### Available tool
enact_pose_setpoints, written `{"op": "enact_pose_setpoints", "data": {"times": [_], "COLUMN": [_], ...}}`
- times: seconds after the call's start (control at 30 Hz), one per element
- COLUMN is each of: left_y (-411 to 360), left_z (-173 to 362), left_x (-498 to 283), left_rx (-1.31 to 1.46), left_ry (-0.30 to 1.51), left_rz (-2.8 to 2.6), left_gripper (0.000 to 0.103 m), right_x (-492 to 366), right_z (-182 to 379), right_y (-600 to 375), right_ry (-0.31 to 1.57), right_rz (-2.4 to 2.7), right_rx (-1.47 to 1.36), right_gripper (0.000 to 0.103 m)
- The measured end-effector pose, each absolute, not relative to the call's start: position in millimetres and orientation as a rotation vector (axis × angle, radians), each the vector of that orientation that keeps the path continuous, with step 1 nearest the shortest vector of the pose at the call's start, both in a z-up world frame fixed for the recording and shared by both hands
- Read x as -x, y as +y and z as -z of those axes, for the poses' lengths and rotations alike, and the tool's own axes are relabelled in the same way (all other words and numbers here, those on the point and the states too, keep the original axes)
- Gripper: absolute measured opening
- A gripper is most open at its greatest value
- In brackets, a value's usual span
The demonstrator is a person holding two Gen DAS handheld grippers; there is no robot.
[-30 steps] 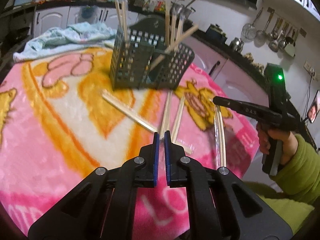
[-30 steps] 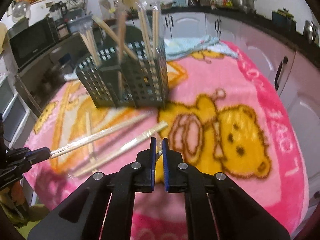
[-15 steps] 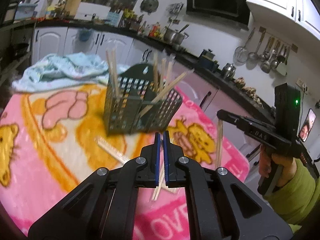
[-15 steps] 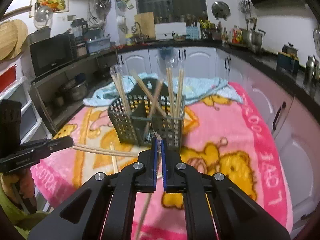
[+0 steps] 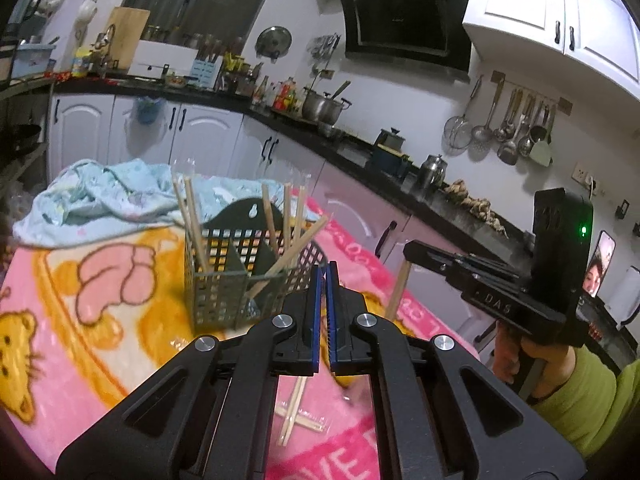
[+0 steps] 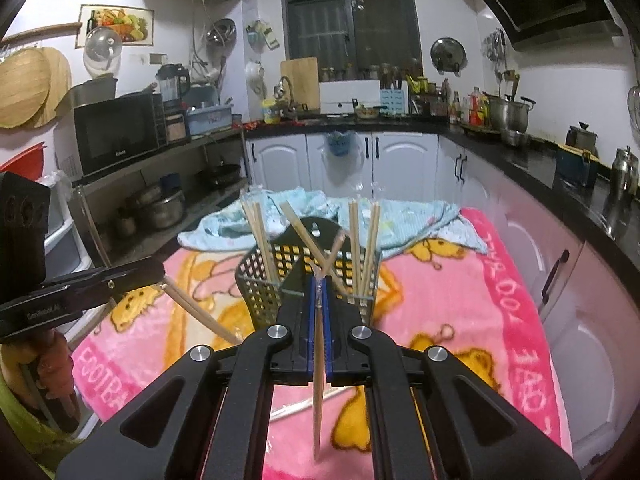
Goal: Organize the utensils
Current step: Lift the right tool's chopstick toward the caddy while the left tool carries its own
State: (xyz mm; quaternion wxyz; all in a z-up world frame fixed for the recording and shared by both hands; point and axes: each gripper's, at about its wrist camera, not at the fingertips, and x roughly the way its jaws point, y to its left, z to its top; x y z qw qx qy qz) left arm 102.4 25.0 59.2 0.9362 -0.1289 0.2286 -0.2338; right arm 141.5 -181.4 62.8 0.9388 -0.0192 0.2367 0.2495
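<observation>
A dark green mesh utensil basket [image 5: 224, 276] [image 6: 272, 276] stands on the pink blanket with several pairs of wooden chopsticks upright in it. My left gripper [image 5: 324, 276] is shut on a wrapped chopstick pair that hangs down and shows under the jaws [image 5: 294, 408]; from the right wrist view that pair [image 6: 200, 312] slants down from the left gripper [image 6: 160, 276]. My right gripper [image 6: 319, 284] is shut on another wrapped chopstick pair [image 6: 318, 376] that hangs down below it; in the left wrist view this pair [image 5: 397, 292] hangs from the right gripper [image 5: 408, 252]. Both grippers are lifted, in front of the basket.
A pink cartoon blanket [image 6: 460, 320] covers the table. A crumpled light blue cloth [image 5: 108, 196] lies behind the basket. More wrapped chopsticks lie on the blanket near the front [image 5: 304, 420]. Kitchen counters and white cabinets [image 6: 392, 168] surround the table.
Both grippers have risen from the blanket, each lifting a wrapped chopstick pair, and now sit level with the basket top. The views have tilted up toward the kitchen.
</observation>
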Motion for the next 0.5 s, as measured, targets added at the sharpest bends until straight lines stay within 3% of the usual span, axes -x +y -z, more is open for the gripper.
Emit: {"op": "enact_pose_setpoints", "data": {"times": [0.5], "left_y": [29.4], "left_z": [-114.2], "left_x": [-108.2], "left_rx": [0.252], "left_ry": [0.35], "left_rz": [0.486], "left_gripper": [0.0], "right_x": [-139.3], "right_z": [-105.7], "right_y": [-170.4], "right_ry": [0.379], "right_rz": [-0.538], "right_rx": [0.045], "right_gripper": [0.002]}}
